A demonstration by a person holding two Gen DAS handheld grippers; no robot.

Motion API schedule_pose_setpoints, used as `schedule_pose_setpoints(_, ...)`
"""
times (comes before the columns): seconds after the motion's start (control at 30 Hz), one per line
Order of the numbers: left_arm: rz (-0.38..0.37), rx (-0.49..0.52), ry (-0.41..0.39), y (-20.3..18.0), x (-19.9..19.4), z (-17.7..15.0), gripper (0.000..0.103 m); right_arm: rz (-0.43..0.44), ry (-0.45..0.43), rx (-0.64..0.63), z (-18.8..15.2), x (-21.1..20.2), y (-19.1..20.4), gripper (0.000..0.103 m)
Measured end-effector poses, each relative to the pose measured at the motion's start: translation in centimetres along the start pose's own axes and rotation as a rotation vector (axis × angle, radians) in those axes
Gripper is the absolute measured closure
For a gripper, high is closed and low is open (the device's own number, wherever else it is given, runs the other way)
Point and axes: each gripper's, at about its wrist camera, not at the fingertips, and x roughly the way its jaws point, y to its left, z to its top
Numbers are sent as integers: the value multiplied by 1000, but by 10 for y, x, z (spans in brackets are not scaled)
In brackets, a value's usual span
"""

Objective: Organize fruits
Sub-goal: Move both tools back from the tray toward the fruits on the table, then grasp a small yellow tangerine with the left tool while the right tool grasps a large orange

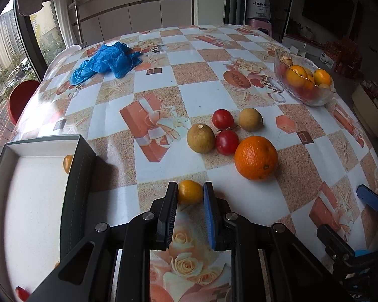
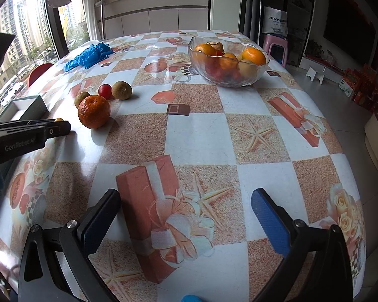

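Left gripper (image 1: pixel 190 192) clamped on small round yellow-orange citrus (image 1: pixel 189 191) at the fingertips only — slip risk on lifting; right gripper (image 2: pixel 186 206) spread, empty.

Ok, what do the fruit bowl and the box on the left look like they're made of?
Fruit bowl: clear glass by the look, or possibly clear plastic; the fruit shows through its rippled, glinting wall. Box: likely rigid cardboard, matte dark outside with a stitched-looking line, plain white inside.

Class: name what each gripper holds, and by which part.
The left gripper clamps the small orange fruit across its two sides. The right gripper holds nothing, its jaws wide apart.
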Motion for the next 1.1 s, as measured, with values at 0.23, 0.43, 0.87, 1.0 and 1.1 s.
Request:
schedule_pose_setpoints(0.23, 17, 3, -30, 13, -26, -43, 81, 58, 37, -50, 14, 9, 24, 0)
schedule_pose_setpoints(0.43, 14, -38, -32, 25, -42, -68, 81, 130, 47, -88, 42, 28, 63, 1)
schedule_pose_setpoints(0.87, 6, -76, -32, 32, -46, -77, 81, 201, 26, -78, 72, 41, 86, 61)
schedule_pose_setpoints(1.0, 3, -82, -39, 32, -47, -79, 81, 208, 25, -88, 47, 22, 76, 61)
schedule_pose_setpoints(1.1, 4, -83, -44, 31, -49, -82, 81, 207, 20, -73, 26, 5, 67, 61)
